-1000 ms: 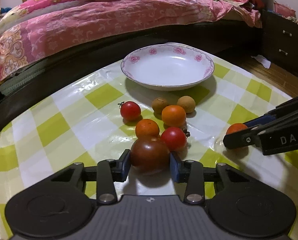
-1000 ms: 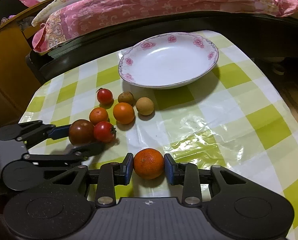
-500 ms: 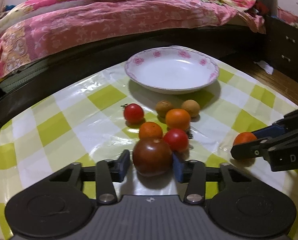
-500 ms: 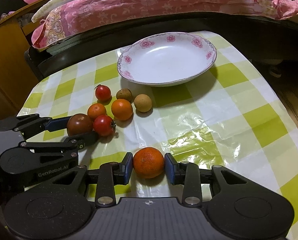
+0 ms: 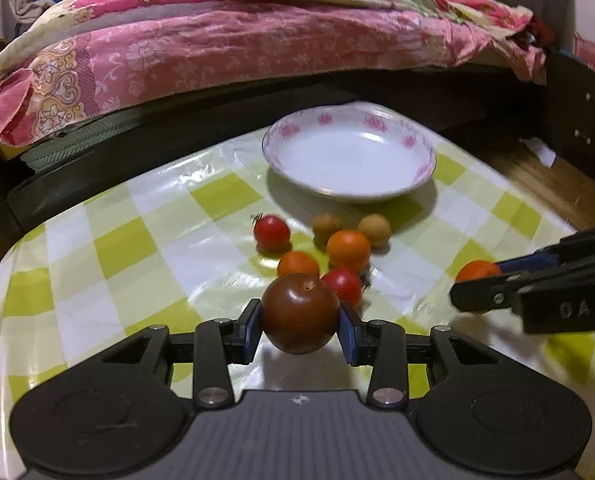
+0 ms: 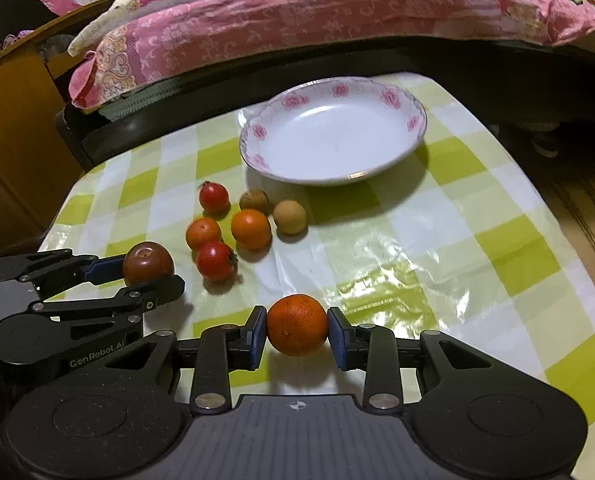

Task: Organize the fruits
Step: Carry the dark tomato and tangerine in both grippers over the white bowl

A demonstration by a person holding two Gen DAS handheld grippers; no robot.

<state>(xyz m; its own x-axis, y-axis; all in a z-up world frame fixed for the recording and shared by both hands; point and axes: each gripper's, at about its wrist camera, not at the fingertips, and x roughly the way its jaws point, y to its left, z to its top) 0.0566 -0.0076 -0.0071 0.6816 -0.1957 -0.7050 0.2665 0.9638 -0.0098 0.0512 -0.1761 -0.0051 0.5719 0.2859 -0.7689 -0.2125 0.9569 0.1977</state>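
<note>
On the left, my left claw [image 6: 145, 278] pinches a dark brown tomato [image 5: 300, 312] between its blue pads [image 5: 251, 330], and the tomato looks lifted just off the checked tabletop [image 6: 437, 248]. Just beyond it lies the loose cluster: a red tomato [image 6: 216, 260] nearest the dark one, a small orange fruit [image 6: 203, 233] behind that, another red tomato [image 6: 214, 197] farther back, a bigger orange fruit [image 6: 251, 228] in the middle, and two tan round fruits [image 6: 290, 216] close to the plate. The white plate [image 6: 411, 122] with pink flowers on its rim sits at the far side of the tabletop, with no fruit in it. To the right of the cluster and nearer to me, my right claw [image 6: 296, 332] pinches an orange [image 6: 296, 324] from both sides, raised a little above the cloth with its shadow below. Behind the tabletop runs a bed [image 6: 297, 20] under a pink quilt.
</note>
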